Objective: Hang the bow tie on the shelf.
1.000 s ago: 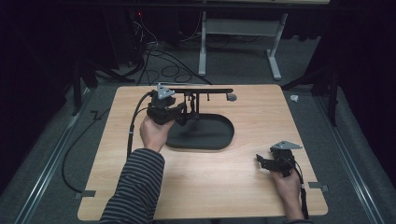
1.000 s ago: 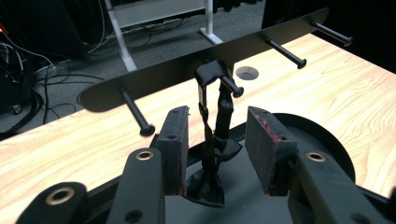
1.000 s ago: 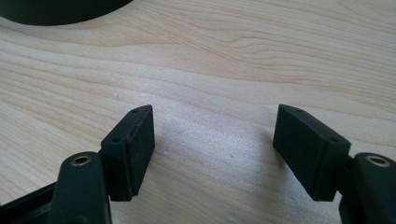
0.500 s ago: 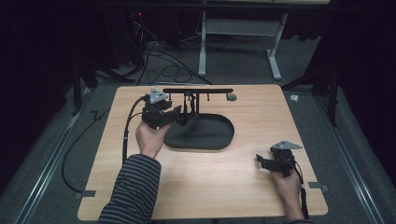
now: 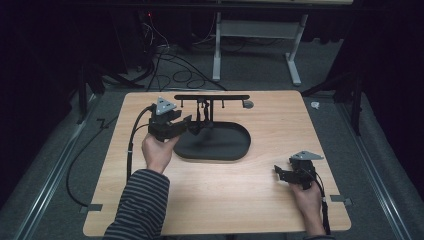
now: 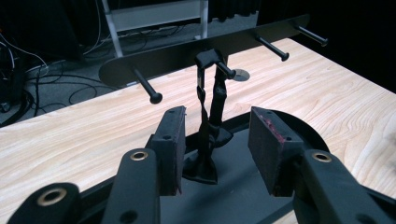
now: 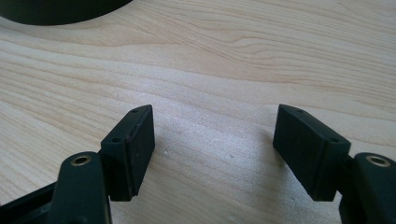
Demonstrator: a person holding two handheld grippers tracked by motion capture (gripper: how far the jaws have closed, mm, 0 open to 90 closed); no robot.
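As the left hand draws back toward the table's left edge, the left gripper [image 5: 187, 123] comes away from the black metal rack with a pegged crossbar [image 6: 205, 49], its jaws parted and empty. A thin black strap [image 6: 203, 100] hangs from the middle peg down to the rack's dark oval base tray [image 5: 220, 145], which suggests it has just been released there. The right gripper [image 5: 281, 173] rests near the light wooden table's [image 5: 250, 200] front right corner, jaws wide apart, holding nothing
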